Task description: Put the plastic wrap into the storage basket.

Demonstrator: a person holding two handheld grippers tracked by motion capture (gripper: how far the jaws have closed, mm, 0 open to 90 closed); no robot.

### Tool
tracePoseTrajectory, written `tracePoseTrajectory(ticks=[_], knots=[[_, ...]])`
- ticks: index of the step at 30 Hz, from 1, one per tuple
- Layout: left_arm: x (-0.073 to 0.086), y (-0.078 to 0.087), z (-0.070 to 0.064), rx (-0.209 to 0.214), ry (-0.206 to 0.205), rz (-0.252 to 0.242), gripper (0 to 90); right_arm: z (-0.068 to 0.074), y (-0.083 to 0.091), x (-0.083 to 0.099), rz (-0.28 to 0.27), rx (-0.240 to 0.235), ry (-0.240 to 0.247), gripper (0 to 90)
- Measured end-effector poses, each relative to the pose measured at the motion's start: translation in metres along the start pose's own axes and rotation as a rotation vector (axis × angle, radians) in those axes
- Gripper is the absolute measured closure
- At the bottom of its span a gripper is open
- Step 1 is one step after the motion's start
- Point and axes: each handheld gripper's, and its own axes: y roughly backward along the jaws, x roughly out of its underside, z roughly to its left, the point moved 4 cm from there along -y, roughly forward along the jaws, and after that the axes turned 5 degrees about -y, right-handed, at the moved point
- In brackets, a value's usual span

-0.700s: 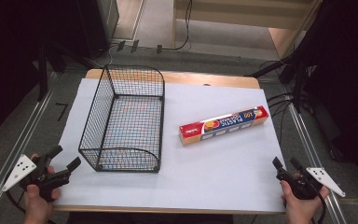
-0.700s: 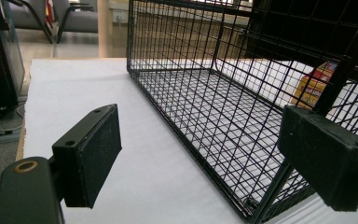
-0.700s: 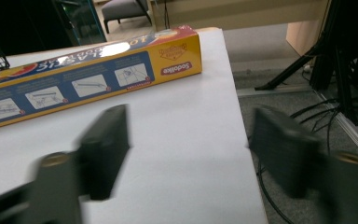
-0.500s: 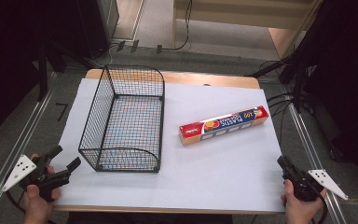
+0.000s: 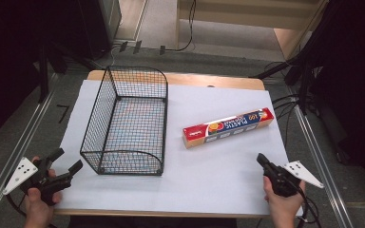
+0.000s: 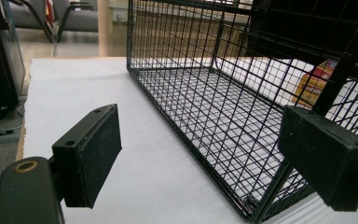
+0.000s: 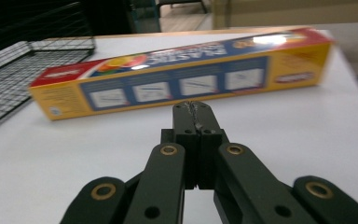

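The right gripper (image 5: 261, 159) is held at the near right corner of the table (image 5: 218, 171), with its jaws pressed together and nothing between them. In the right gripper view the closed tips (image 7: 193, 112) are seen pointed toward the long side of a plastic wrap box (image 7: 186, 77), which lies flat just beyond them and apart from them. The right hand (image 5: 283, 204) is wrapped around the gripper body, and a grey three-cornered plate is carried on its outer side.

The left gripper (image 5: 66, 161) is held at the near left corner, just off the white table surface. Its jaws are spread wide and nothing is held. In the left gripper view the two black pads (image 6: 93, 149) are seen well apart, with the near left corner of a wire basket (image 6: 223, 116) between and beyond them. The left hand (image 5: 38, 204) is closed around the grip.

The wire basket (image 5: 128, 123) is seen standing upright on the left half of the table, its long axis running away from the person. No contents can be seen in it. The plastic wrap box (image 5: 228, 126) is placed to the right of the basket, near it but not touching, and is angled so that its right end lies farther from the person. The box is yellow with red ends and a blue panel.
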Motion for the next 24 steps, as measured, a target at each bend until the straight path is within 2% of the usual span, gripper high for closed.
tracePoseTrajectory(ticks=[1,3,4,7,10,14,15,18,19,22,24], knots=[[0.000,0.000,0.000,0.000,0.000,0.000,13.6,0.000,0.000,0.000,0.000,0.000,0.000,90.0],[0.000,0.000,0.000,0.000,-0.001,0.001,13.5,0.019,-0.010,0.000,0.019,-0.043,0.016,90.0],[0.000,0.000,0.000,0.001,-0.001,0.001,13.5,0.035,-0.019,0.001,0.035,-0.071,0.028,90.0],[0.000,0.000,0.000,0.002,-0.001,0.000,13.5,0.053,-0.032,0.004,0.057,-0.103,0.036,90.0],[0.000,0.000,0.000,0.003,-0.001,-0.001,13.5,0.066,-0.043,0.007,0.065,-0.119,0.040,90.0],[0.000,0.000,0.000,0.004,-0.001,0.000,13.5,0.076,-0.053,0.006,0.064,-0.133,0.036,90.0],[0.000,0.000,0.000,0.004,-0.001,0.000,13.5,0.086,-0.060,0.007,0.066,-0.144,0.035,90.0],[0.000,0.000,0.000,0.004,-0.002,0.000,13.5,0.102,-0.070,0.010,0.077,-0.163,0.038,90.0],[0.000,0.000,0.000,0.004,-0.002,0.000,13.5,0.102,-0.070,0.010,0.077,-0.163,0.038,90.0],[0.000,0.000,0.000,0.004,-0.001,0.000,13.5,0.127,-0.087,0.013,0.086,-0.173,0.054,90.0],[0.000,0.000,0.000,0.005,-0.002,0.001,13.5,0.131,-0.090,0.014,0.089,-0.173,0.052,90.0]])
